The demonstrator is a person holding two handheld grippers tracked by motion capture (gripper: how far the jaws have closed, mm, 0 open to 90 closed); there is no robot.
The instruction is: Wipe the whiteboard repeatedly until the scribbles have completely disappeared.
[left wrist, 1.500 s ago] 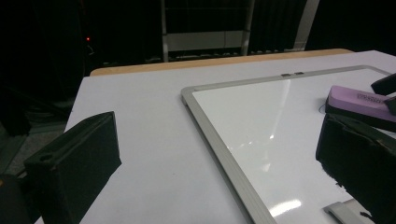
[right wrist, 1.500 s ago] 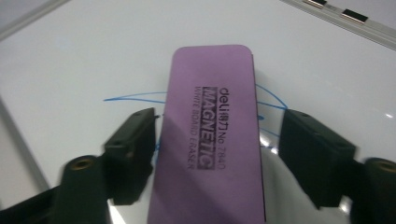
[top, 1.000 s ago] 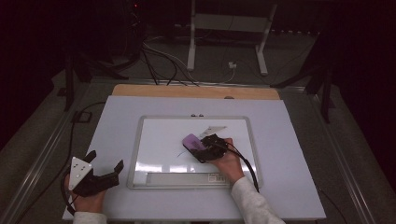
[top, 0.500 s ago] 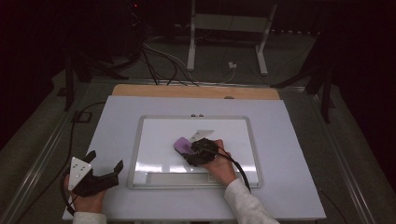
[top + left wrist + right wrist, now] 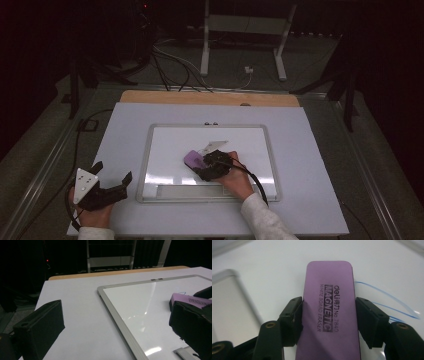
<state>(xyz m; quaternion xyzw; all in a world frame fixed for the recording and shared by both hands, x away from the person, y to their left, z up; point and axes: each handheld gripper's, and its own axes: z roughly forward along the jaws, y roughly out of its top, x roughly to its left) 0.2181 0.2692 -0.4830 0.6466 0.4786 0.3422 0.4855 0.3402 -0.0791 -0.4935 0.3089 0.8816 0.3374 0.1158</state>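
We see a dark room around a white bench [image 5: 310, 150], with a wooden strip along its far edge and cables and a metal stand on the floor behind, in the upper part of the high view. On the bench lies a whiteboard [image 5: 250, 140] with a grey frame, near the middle of that frame.

The purple eraser [image 5: 193, 159] sits on the whiteboard, a little left of and below the board's centre in the high view. In the right gripper view the eraser [image 5: 328, 312] runs up the middle of the picture, printed label facing us, with the right tool [image 5: 328, 320] clamped on its two long sides; both black pads press against it. In the high view the right tool [image 5: 212, 165] lies low over the board, the person's hand just behind it toward the lower right, the cable trailing along the sleeve. Thin blue pen lines [image 5: 387, 302] show on the board to the right of the eraser in the right gripper view.

The left tool [image 5: 107, 187] rests at the lower left of the high view, on the bare bench just left of the board's frame, well apart from the eraser. Its jaws stand wide with nothing between them; in the left gripper view they rise at the two lower corners, the board's corner [image 5: 101, 290] between them
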